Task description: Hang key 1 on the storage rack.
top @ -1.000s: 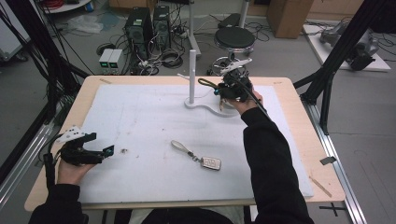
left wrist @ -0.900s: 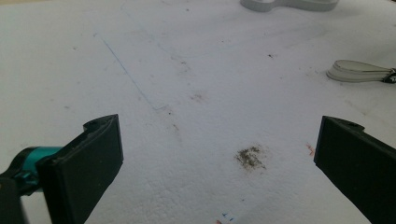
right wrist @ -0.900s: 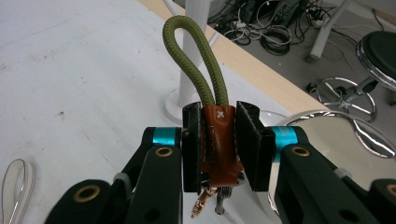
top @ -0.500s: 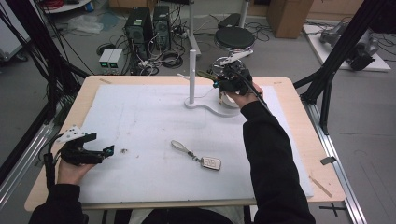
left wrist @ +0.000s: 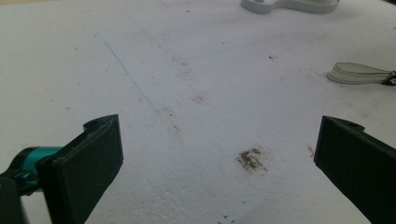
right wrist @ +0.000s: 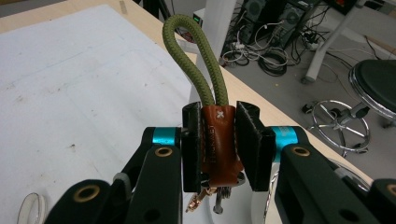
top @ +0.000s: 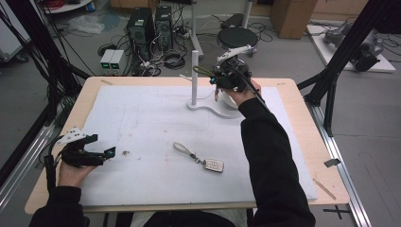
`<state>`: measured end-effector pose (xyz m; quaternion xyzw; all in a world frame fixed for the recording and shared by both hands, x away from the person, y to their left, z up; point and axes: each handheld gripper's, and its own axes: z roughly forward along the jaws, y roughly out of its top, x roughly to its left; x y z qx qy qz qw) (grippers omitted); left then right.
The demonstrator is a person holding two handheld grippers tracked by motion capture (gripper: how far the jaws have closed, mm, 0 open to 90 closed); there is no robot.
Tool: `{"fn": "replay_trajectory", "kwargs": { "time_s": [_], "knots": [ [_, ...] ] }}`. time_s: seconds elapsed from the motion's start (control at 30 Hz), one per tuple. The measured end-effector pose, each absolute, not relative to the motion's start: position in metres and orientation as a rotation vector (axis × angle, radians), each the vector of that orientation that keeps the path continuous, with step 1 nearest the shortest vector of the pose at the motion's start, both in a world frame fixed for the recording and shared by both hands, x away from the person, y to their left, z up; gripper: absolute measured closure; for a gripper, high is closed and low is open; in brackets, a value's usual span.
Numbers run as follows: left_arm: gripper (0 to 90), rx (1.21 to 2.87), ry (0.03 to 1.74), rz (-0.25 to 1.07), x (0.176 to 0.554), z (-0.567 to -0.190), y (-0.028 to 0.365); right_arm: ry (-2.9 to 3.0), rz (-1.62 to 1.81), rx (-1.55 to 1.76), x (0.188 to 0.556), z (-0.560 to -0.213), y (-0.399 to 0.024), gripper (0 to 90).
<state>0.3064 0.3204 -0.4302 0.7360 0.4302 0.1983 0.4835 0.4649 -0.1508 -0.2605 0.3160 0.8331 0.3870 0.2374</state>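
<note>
The right claw (right wrist: 215,140) is clenched on the brown leather tab (right wrist: 217,140) of a keychain, its two pads pressing the tab's flat sides so that the olive cord loop (right wrist: 194,60) stands free above the jaws. That grip looks chosen on purpose: with the loop left open and upright, it can be dropped over the white post (top: 194,75), which seems to be the work in hand. In the high view the right claw (top: 226,78) hangs just beside the post's top, on its right, with the loop reaching toward the post, not yet over it as far as can be told. The post rises from a flat white base (top: 210,106) near the far edge of the desk (top: 293,137), so it stands steady when something is hung on it. The metal clip and ring dangle below the tab, out of the way. A second keychain (top: 198,158), with a pale strap and a small tag, lies flat on the white mat well in front of the post, probably waiting its turn. The left claw (top: 97,153) rests far to the left of the post, near the desk's front corner, jaws spread wide and grasping nothing, parked clear of the work. Count: two keychains, one post, two claws, one small dark smudge (left wrist: 252,158) on the mat between the left jaws.
</note>
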Motion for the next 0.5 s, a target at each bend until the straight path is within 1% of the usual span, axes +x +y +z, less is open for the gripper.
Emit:
{"fn": "replay_trajectory", "kwargs": {
  "time_s": [0.5],
  "knots": [
    [1.8, 1.796, 1.045, 0.483, 0.306, -0.430, 0.321, 2.289, 0.972, 0.833, 0.467, -0.270, -0.135, 71.5]
  ]
}}
